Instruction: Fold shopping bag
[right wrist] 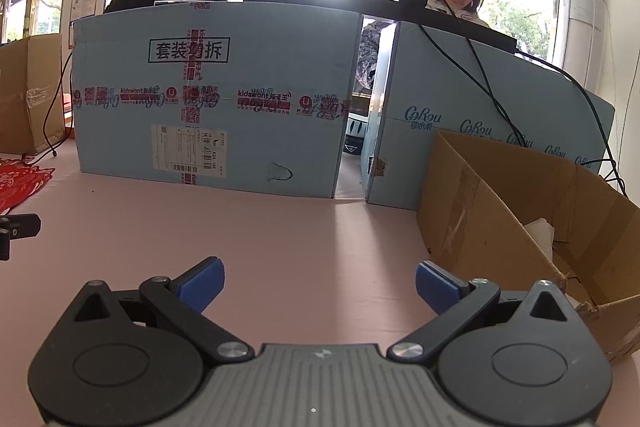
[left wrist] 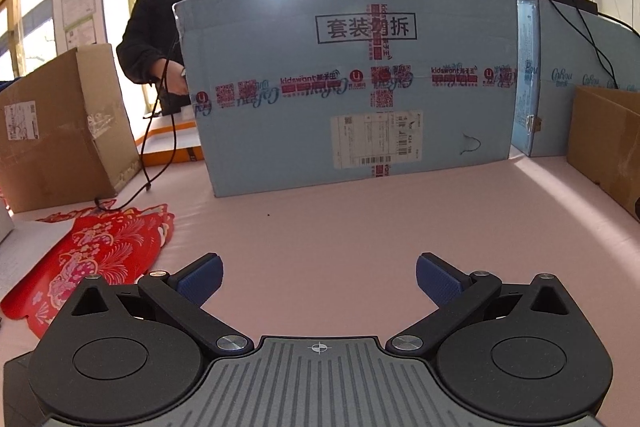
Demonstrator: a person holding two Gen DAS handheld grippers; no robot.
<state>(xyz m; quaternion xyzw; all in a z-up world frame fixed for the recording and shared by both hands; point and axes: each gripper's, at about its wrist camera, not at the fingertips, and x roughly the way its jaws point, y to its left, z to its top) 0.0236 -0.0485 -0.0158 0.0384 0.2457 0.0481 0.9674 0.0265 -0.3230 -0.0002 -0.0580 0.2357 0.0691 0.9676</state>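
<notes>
Reds, pinks and blues
The shopping bag (left wrist: 96, 263) was red with floral patterning; the surface (left wrist: 360, 227) was pale pink; the box (left wrist: 352, 87) light blue with magenta printed tape.

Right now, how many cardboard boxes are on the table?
4: big blue box centre back, second blue box right of it, open brown box front right, brown box far left. More may be hidden behind.
</notes>
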